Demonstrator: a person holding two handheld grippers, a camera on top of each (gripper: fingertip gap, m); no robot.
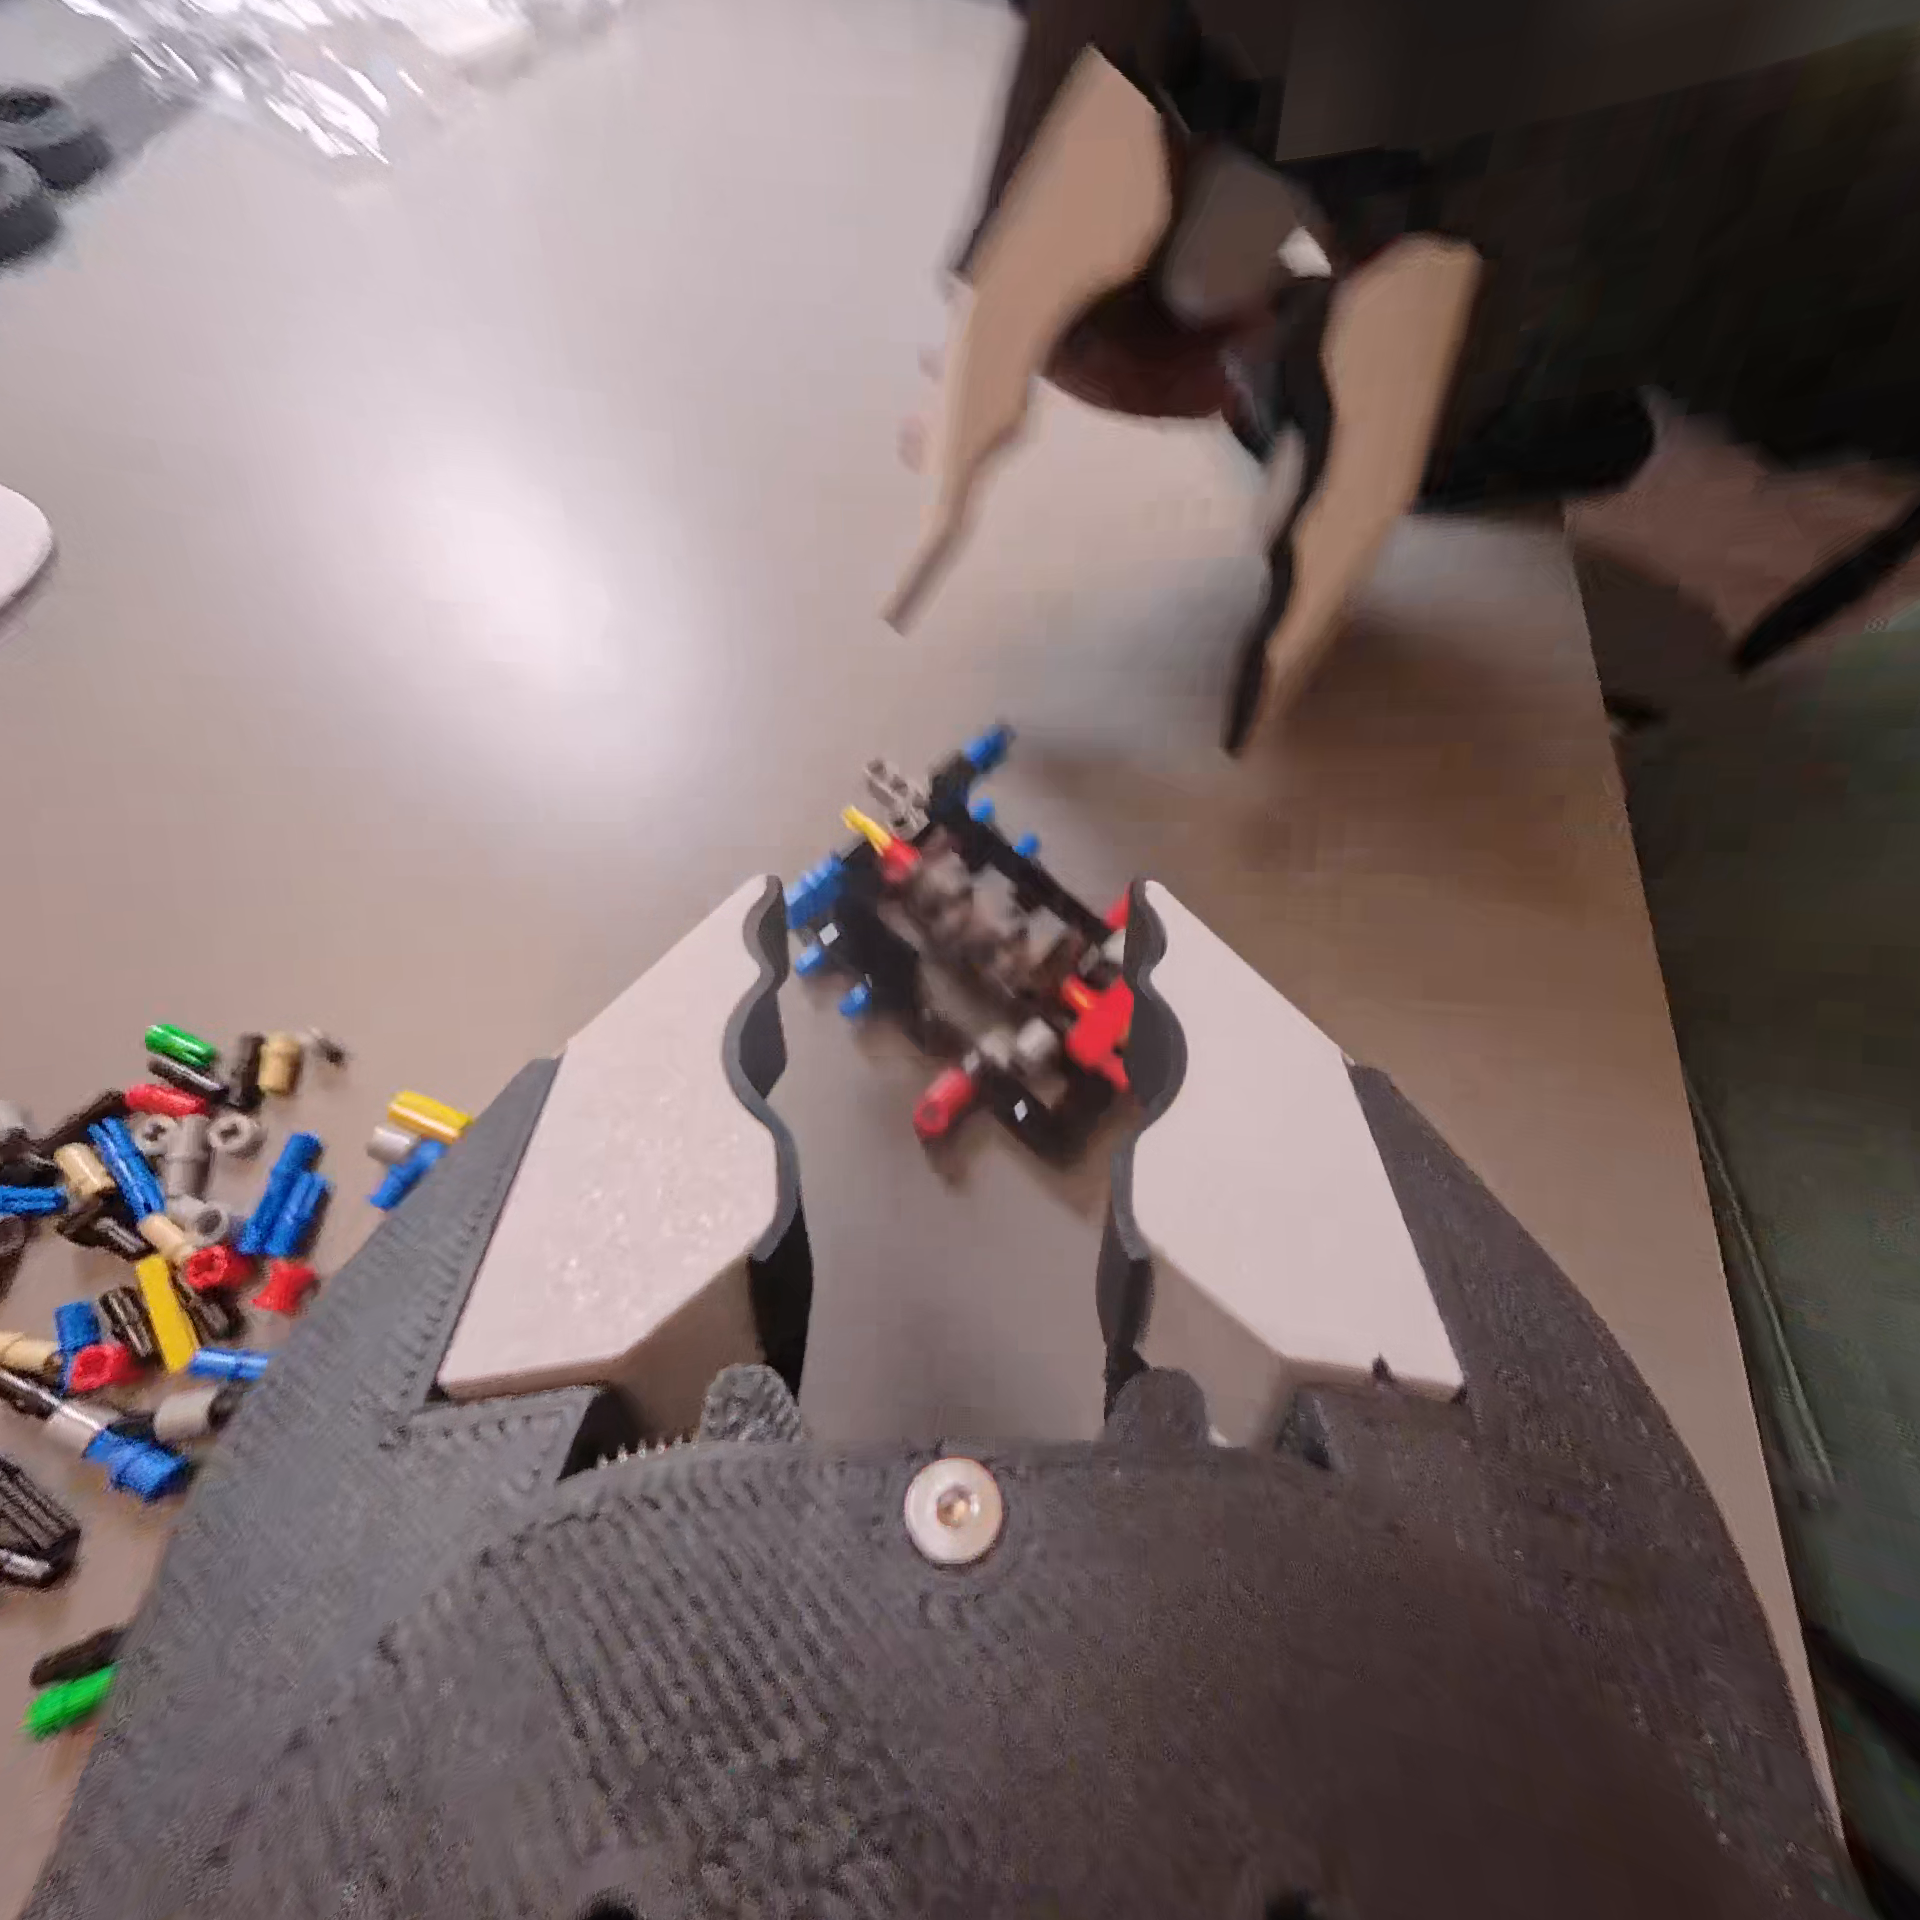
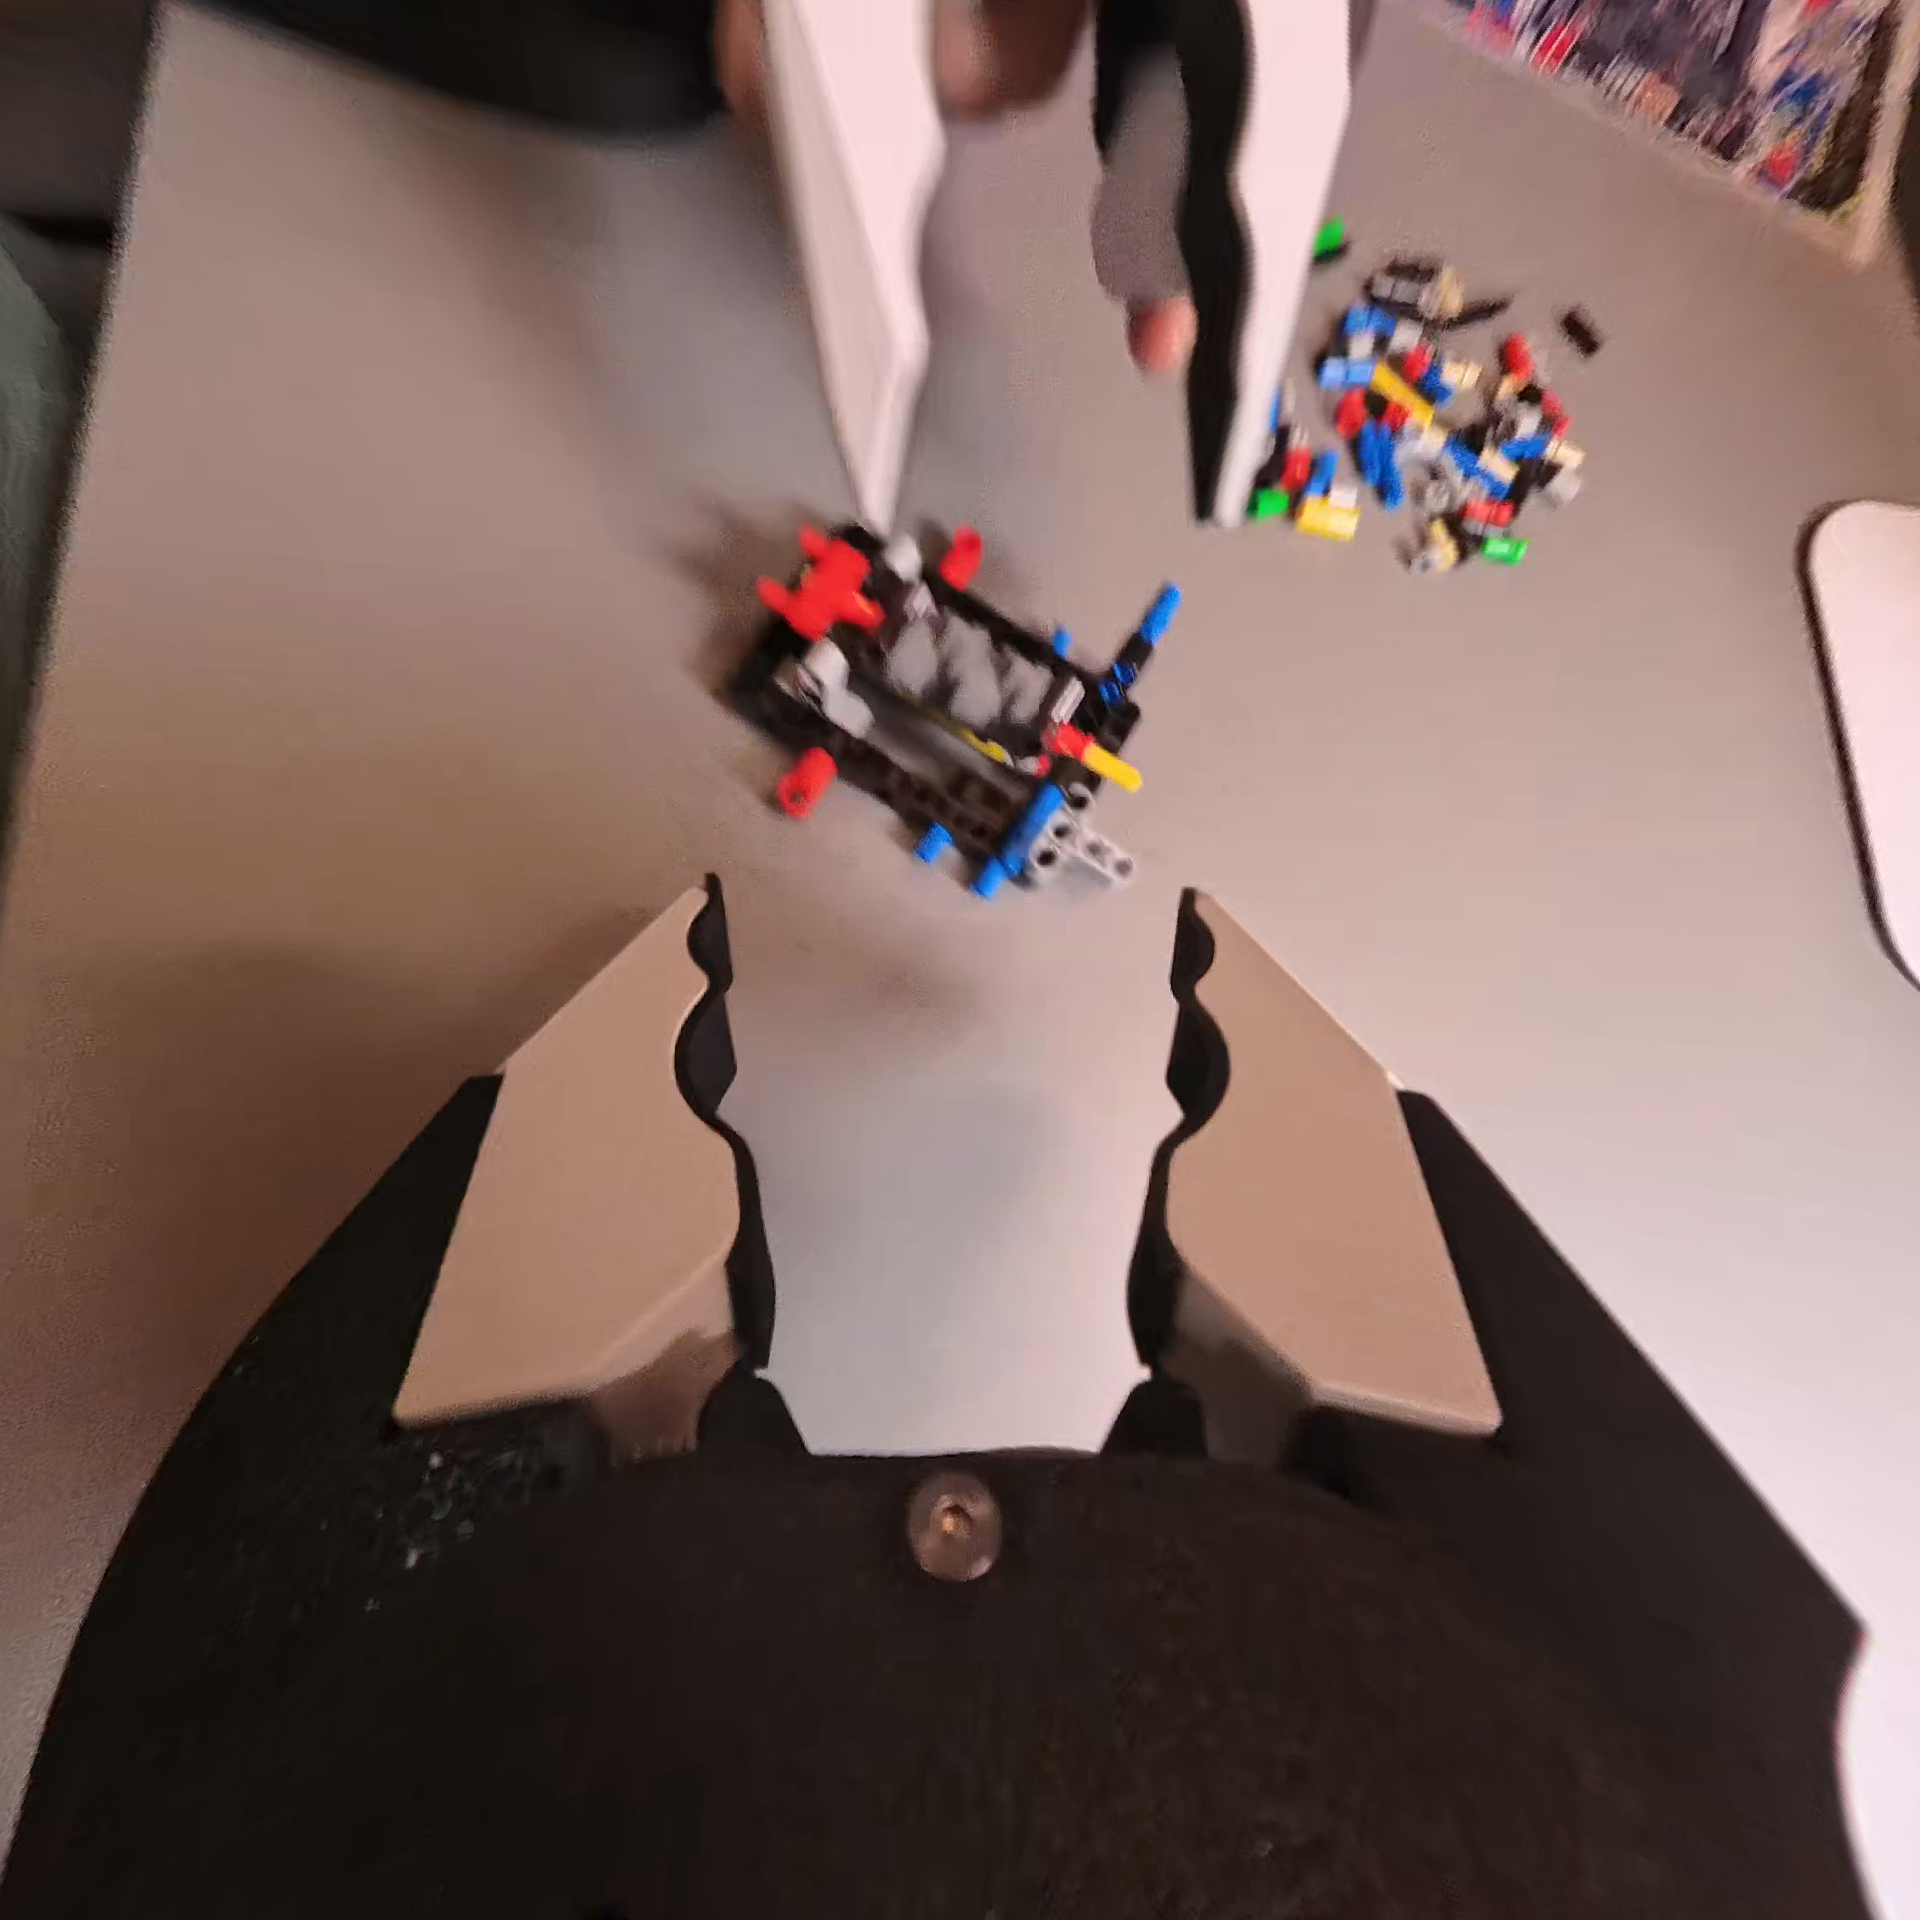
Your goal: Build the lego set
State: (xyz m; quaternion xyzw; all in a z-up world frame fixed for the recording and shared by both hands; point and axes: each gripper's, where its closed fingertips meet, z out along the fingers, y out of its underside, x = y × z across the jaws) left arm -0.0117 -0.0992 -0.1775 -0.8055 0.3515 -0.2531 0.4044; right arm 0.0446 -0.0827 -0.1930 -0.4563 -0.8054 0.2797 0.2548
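A partly built lego frame (image 1: 966,966), black with red, blue, yellow and grey pieces, lies on the table. My left gripper (image 1: 951,899) is open and empty, its fingertips just above the frame's near end. My right gripper (image 2: 945,904) is open and empty, hovering a short way from the frame's (image 2: 935,707) blue and grey end. In the left wrist view the right gripper (image 1: 1070,675) hangs open beyond the frame. In the right wrist view the left gripper (image 2: 1039,509) stands open above the frame's far end. A pile of loose lego pieces (image 1: 156,1226) lies left of my left gripper; it also shows in the right wrist view (image 2: 1434,416).
The table's (image 1: 416,520) right edge (image 1: 1642,935) runs close to the frame. Black tyres (image 1: 31,166) and clear plastic bags (image 1: 260,62) lie at the far left. A white object (image 2: 1870,727) sits at the table's right side in the right wrist view, a colourful printed sheet (image 2: 1714,94) beyond it. One gripper's finger ends stand about 7 centimetres off the other's.
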